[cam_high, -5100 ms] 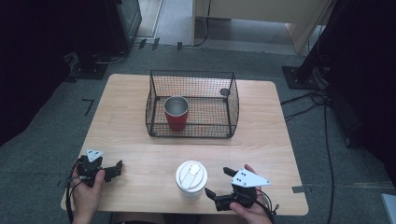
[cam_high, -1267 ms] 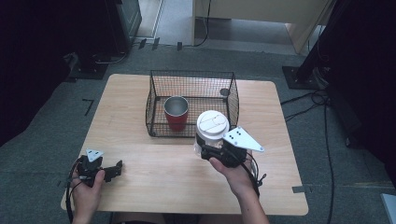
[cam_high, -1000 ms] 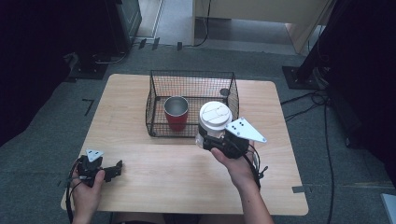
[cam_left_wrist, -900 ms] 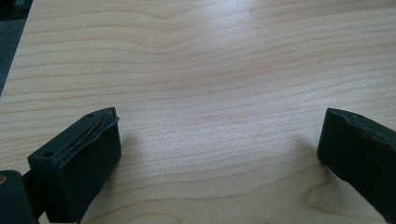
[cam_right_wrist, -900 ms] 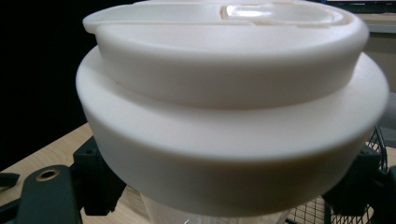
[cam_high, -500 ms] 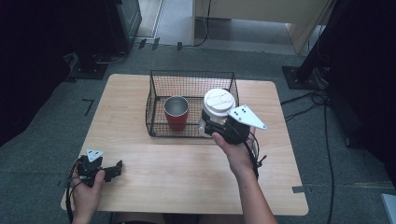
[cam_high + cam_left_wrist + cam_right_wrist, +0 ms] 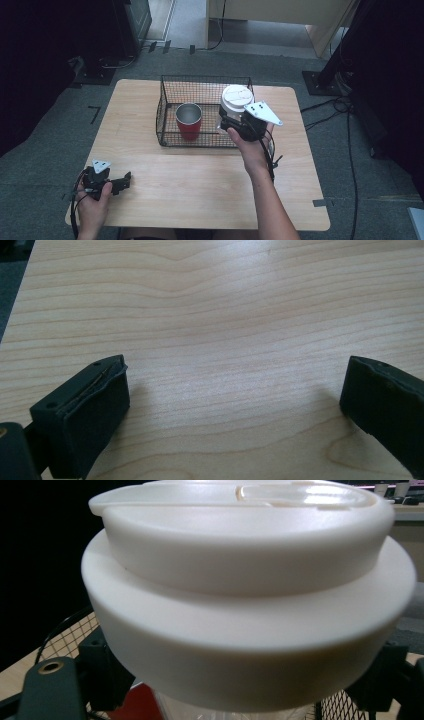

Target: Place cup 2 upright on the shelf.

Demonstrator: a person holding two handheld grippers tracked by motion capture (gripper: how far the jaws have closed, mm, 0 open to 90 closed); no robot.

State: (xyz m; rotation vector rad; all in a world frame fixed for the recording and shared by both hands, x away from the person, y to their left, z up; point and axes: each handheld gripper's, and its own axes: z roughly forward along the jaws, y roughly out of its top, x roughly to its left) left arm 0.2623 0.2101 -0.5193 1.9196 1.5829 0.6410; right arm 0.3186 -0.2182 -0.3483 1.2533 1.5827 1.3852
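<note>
Right claw [image 7: 226, 121] clamps lidded cup [image 7: 235, 101] (over basket [image 7: 167, 107]).

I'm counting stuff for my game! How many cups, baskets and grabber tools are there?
Cups: 2, the red cup and the white-lidded cup
Baskets: 1, the wire basket
Grabber tools: 2, the left gripper and the right gripper
Total: 5

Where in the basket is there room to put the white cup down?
The wire basket has a bare patch on its right side, between the red cup and the right wall, just below where the right tool holds the white lidded cup. The left half is crowded by the red cup. The table in front is wide open too.
</note>
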